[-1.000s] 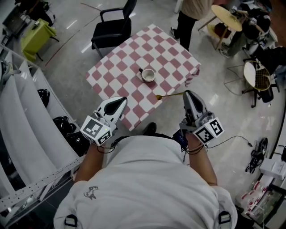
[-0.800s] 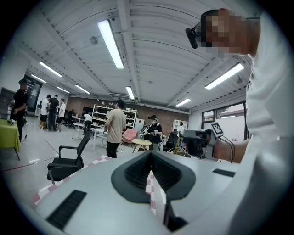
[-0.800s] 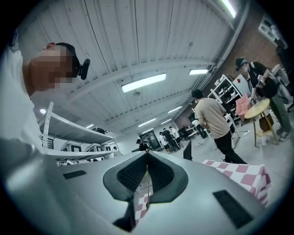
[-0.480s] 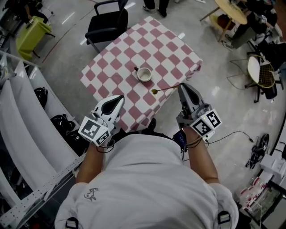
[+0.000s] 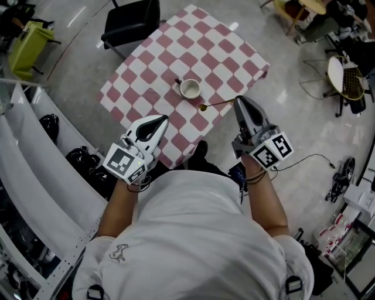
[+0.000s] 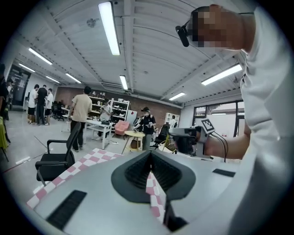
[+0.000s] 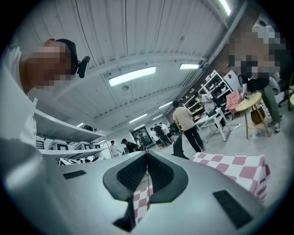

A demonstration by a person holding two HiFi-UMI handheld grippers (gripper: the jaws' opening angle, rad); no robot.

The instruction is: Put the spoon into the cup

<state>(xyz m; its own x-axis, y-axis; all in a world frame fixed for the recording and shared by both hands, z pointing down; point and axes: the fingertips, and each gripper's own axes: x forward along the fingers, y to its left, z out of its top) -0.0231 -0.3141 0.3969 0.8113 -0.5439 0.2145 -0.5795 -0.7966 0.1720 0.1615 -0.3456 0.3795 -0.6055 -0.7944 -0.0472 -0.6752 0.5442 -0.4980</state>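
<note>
Spoon: a gold-coloured spoon (image 5: pixel 215 105), gripped by the end of its thin handle. Its bowl points toward the cup and sits just short of it, over the checked cloth. It looks carried rather than lying flat, though the head view does not settle its height.
Cup: a white cup (image 5: pixel 190 88), upright near the middle of the table with its mouth facing up. Nothing shows inside it.
Right gripper: the right gripper (image 5: pixel 237 101) has its jaws pressed onto the spoon's handle. In the right gripper view the handle shows as a thin line between the ribbed pads.
Left gripper: the left gripper (image 5: pixel 163 119) has its jaws pressed together at the tips with nothing between them. It is held over the near edge of the table, apart from the cup.
Table: a red-and-white checked tablecloth (image 5: pixel 152 76) covers it, and a black chair (image 5: pixel 130 17) stands at the far side.
Step in hand: by my reading, carrying the gripped spoon across to the cup.
Next move: bring the bowl end over the cup's mouth, tip it downward and lower it inside. Only then spread the right jaws, gently, since the long handle could lever a light cup over.
</note>
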